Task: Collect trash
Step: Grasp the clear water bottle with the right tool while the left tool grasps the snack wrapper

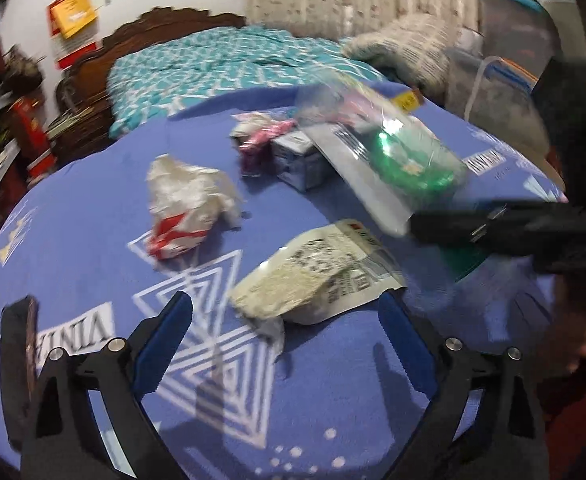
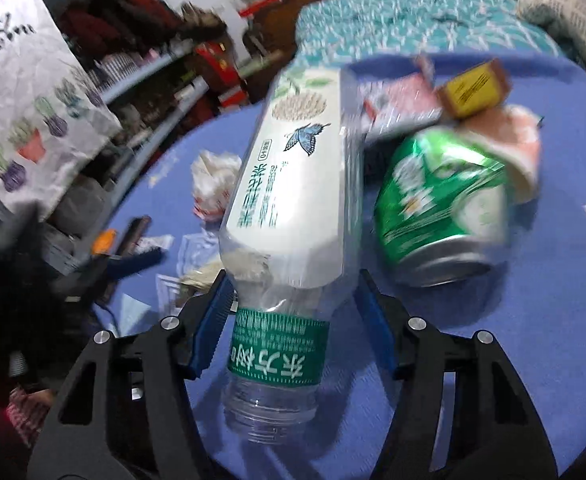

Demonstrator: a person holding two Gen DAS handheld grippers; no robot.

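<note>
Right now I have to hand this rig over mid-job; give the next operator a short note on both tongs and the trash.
Left tongs: open, empty, hovering at the pale packet on the blue cloth.
Right tongs: around the bottle near its neck; grip not confirmed, the right pad looks clear of it.
Also on the cloth: green can, crumpled wrapper, small carton, yellow box.
Done: nothing visibly collected; no bin in view.
Left: secure the bottle, take the packet, then the rest.

Clear glossy plastic bottle (image 2: 289, 208), shiny dented metal can (image 2: 441, 208), crumpled paper (image 1: 185, 204), matt blue cloth (image 1: 93, 200)
</note>
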